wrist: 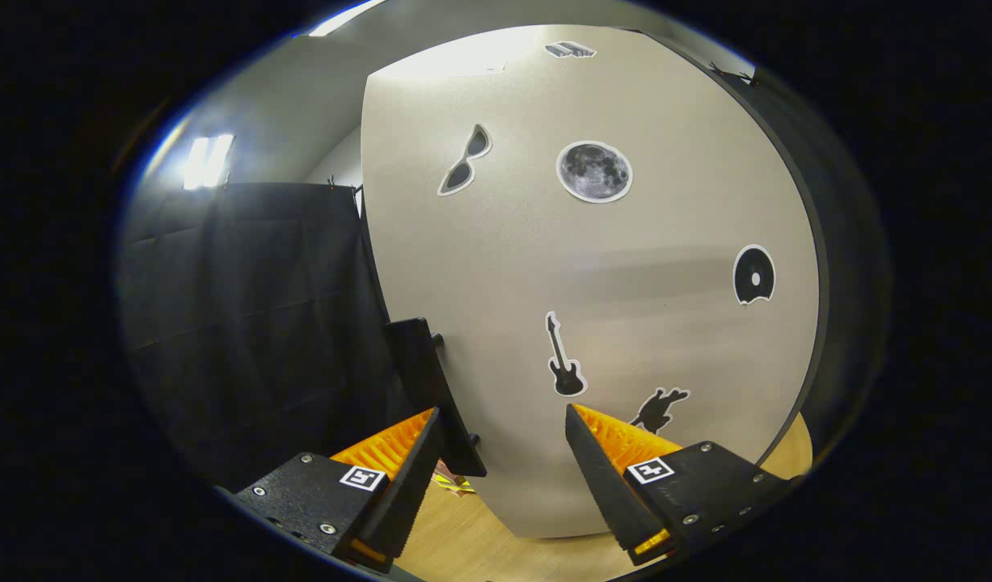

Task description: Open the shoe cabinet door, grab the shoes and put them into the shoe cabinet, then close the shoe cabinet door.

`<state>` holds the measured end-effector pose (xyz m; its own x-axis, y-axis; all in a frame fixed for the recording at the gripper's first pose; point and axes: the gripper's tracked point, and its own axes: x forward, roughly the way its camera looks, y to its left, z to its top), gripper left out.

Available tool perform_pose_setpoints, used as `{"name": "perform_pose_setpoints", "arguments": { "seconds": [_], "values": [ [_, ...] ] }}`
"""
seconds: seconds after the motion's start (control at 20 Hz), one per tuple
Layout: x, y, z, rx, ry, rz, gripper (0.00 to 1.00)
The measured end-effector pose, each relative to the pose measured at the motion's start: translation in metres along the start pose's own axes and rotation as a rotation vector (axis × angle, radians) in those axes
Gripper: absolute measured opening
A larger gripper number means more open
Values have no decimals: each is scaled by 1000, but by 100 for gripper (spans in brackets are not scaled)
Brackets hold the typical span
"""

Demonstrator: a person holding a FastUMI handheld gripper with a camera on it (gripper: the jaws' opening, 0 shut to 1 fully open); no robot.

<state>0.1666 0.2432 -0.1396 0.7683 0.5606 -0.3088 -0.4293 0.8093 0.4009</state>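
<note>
Filling most of the space ahead of the gripper (502, 428) is the shoe cabinet door (593, 323), a pale grey panel dotted with stickers, standing just beyond the fingertips and leaning across the view. Whether it is shut or partly swung cannot be told for certain, though its left edge stands free against the dark cloth and a strip of wooden floor (463, 541) runs under its bottom edge. No shoes can be made out from here, and a small bright scrap on the floor near the left finger is too small to name.

Next in size is the black handle (431, 388), a long bar mounted on standoffs along the door's left edge, just ahead of and touching distance from the left finger (386, 449). The right finger (617, 440) sits in front of the bare door face.

The fingers are spread wide apart with nothing between them, so the gripper grips nothing.

The main risk, as I judge it, is alignment: the handle lies off the left fingertip rather than between the two, so closing now would catch air or pinch the door's edge. Pushing forward could knock the right finger against the panel. A shallow, one-sided hold on the bar could slip as the door swings.
</note>
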Motion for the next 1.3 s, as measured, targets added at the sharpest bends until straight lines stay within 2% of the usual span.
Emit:
{"name": "perform_pose_setpoints", "arguments": {
  "seconds": [0.3,0.7,1.05,1.3],
  "values": [
    [8,1,2,-54,-12,-68,93],
    [0,-1,12,-51,-28,-122,93],
    [-47,-10,41,-98,-91,-185,93],
    [-90,-23,68,-137,-152,-259,94]
  ]
}}
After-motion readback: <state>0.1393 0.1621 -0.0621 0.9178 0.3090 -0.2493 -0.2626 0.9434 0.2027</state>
